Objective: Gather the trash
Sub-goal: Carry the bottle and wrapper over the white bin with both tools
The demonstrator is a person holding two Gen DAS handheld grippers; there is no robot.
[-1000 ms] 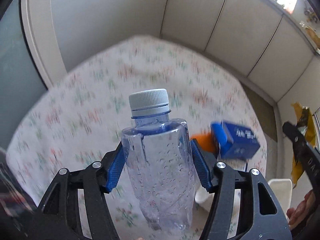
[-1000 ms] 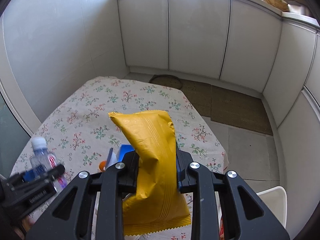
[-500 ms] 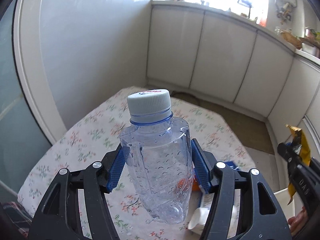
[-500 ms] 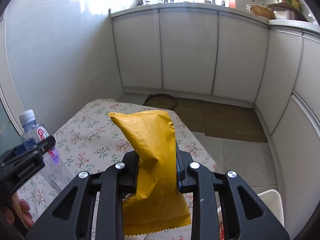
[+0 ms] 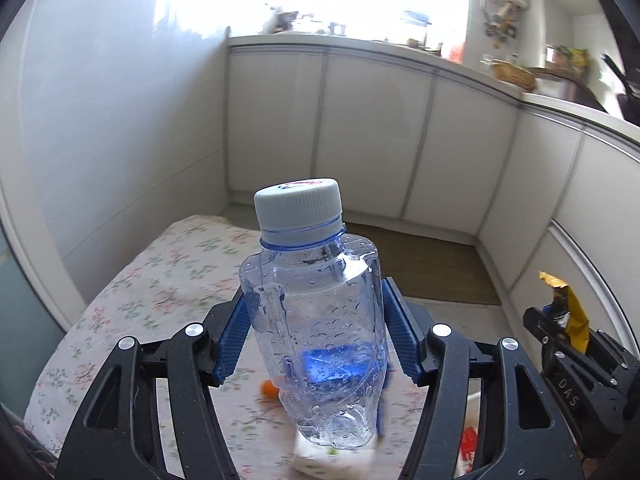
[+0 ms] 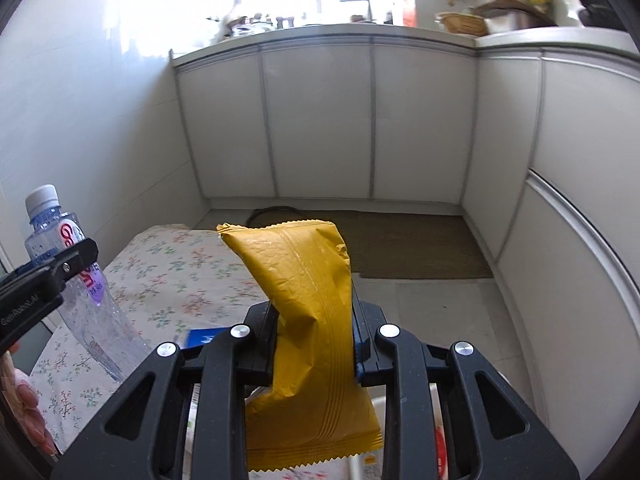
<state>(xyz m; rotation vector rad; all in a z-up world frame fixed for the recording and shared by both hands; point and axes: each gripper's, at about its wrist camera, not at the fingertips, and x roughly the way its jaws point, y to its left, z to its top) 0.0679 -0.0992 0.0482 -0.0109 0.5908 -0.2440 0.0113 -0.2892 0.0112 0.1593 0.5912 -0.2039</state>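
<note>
A clear plastic bottle (image 5: 320, 316) with a white cap stands upright between the blue pads of my left gripper (image 5: 316, 328), which is shut on its body and holds it above the table. In the right wrist view the same bottle (image 6: 76, 280) shows at the left edge, lifted. My right gripper (image 6: 314, 324) is shut on a yellow snack bag (image 6: 308, 320), which sticks up between the jaws and hangs below them. That yellow bag (image 5: 568, 312) also peeks in at the right of the left wrist view.
Below lies a table with a floral cloth (image 5: 168, 280). On it are a blue box (image 6: 200, 336), a small orange thing (image 5: 269, 389) and white packaging (image 5: 332, 460). White cabinets (image 6: 320, 120) and a brown mat (image 6: 400, 240) fill the background. Fingers of a person's hand (image 6: 28, 400) show lower left.
Both grippers have risen and tilted up with their loads; the table has dropped lower in both views and the counter and window have come into sight. The bottle now rides higher beside the right gripper.
</note>
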